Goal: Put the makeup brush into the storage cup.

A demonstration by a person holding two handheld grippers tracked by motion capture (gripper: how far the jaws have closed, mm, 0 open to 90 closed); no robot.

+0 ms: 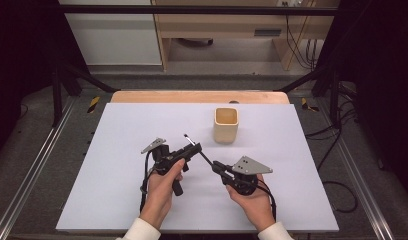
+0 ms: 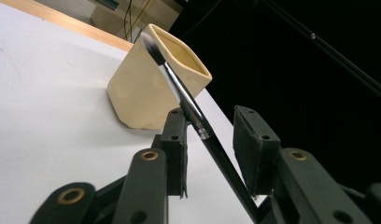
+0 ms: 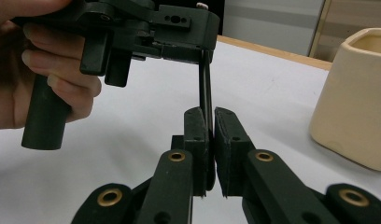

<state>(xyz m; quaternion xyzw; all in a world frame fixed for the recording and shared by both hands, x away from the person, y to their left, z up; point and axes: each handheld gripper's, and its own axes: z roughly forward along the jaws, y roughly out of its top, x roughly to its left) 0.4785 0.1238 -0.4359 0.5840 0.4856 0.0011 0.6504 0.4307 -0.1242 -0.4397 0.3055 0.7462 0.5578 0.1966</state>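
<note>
Nearest the person, two grippers hung low over the white table [image 1: 117,200], one in each hand, both on the near side of the cup [image 1: 226,125]. The right gripper [image 1: 215,165] was clamped shut on the handle end of the single brush [image 1: 199,152], its pads pressed against the thin black shaft. The left gripper [image 1: 194,148] had its jaws around the same brush further up; they stood apart, one pad beside the silver ferrule, the other clear of it, so it was not yet gripping. The brush slanted away from the right gripper, its dark bristle tip pointing towards the cup. Beyond it stood one cream, square-mouthed cup, upright, well apart from both grippers; nothing showed inside it.
</note>
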